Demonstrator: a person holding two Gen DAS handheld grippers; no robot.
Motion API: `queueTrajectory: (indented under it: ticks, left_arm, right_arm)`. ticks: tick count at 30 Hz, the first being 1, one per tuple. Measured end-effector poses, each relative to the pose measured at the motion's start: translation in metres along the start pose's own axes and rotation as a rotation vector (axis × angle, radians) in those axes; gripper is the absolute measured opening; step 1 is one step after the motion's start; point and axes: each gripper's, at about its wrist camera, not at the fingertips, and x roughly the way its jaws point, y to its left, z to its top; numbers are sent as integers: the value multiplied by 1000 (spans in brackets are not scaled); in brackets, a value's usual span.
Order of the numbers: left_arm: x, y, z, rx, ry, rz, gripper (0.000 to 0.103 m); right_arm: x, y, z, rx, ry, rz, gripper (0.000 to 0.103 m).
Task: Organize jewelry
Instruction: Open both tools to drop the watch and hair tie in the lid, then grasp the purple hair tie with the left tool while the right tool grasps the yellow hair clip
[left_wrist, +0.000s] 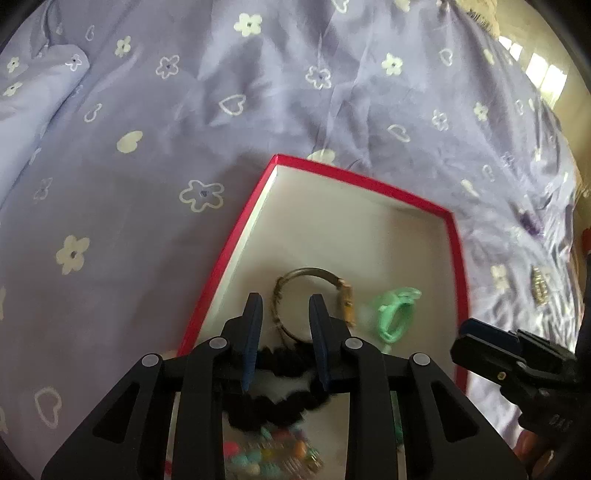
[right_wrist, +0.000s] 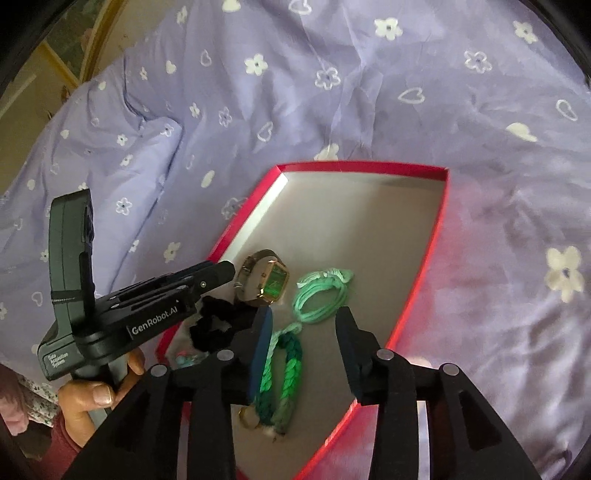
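Note:
A red-rimmed box (left_wrist: 236, 240) (right_wrist: 424, 266) with a white floor lies on a purple flowered bedsheet. In it lie a gold watch (left_wrist: 345, 304) with a green face (right_wrist: 275, 282), a mint cord bracelet (left_wrist: 395, 314) (right_wrist: 325, 295), a black scrunchie (left_wrist: 280, 360) (right_wrist: 218, 325), a green braided bracelet (right_wrist: 288, 373) and a colourful bead piece (left_wrist: 269, 456). My left gripper (left_wrist: 286, 304) is open and empty over the watch band and scrunchie. My right gripper (right_wrist: 304, 321) is open and empty above the braided bracelet. The left gripper also shows in the right wrist view (right_wrist: 221, 271).
A small metallic piece (left_wrist: 539, 286) and a purple item (left_wrist: 530, 221) lie on the sheet right of the box. A folded duvet (right_wrist: 92, 147) rises at the left. The right gripper's body (left_wrist: 517, 362) is beside the box's right rim.

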Motion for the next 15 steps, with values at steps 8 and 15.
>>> queueTrajectory:
  ticks: [8, 15]
  left_arm:
    - [-36, -29, -26, 7, -35, -59, 33]
    - [-54, -75, -56, 69, -15, -133, 35]
  right_arm:
    - [-62, -16, -33, 36, -78, -20, 47]
    - [-113, -49, -69, 108, -131, -67, 48]
